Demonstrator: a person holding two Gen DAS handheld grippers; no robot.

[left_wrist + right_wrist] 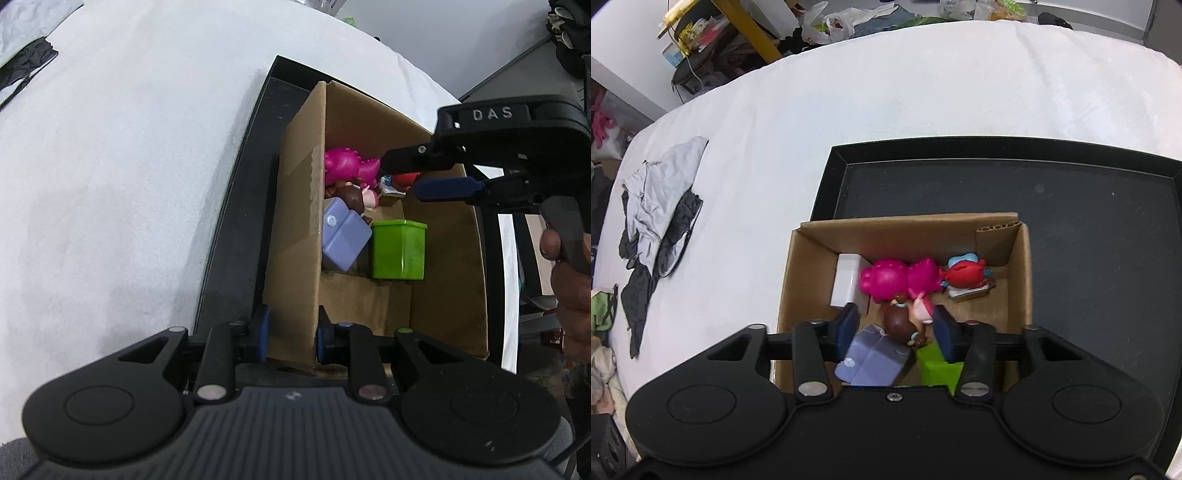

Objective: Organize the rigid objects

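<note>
A: Left wrist view, item one: a cardboard box [369, 206] is recorded standing in a black tray [236, 229] on a white surface [110, 166]. How is the left tool [291, 338] set?

B: It is pinched on the near left wall of the box, one blue pad outside, one inside.

A: Contents to be listed?

B: A pink toy [897, 275], a red toy [966, 275] beside it, a white block [846, 280] against the left wall, a small brown-haired doll [908, 317], a lilac case [345, 236] and a green cup [399, 249] are all noted inside the box.

A: And the right tool [897, 328]?

B: It is held over the box, its pads spread on either side of the doll; contact with the doll cannot be told.

A: Elsewhere?

B: Crumpled grey cloth [661, 206] is logged on the surface, well apart from the tray.
</note>
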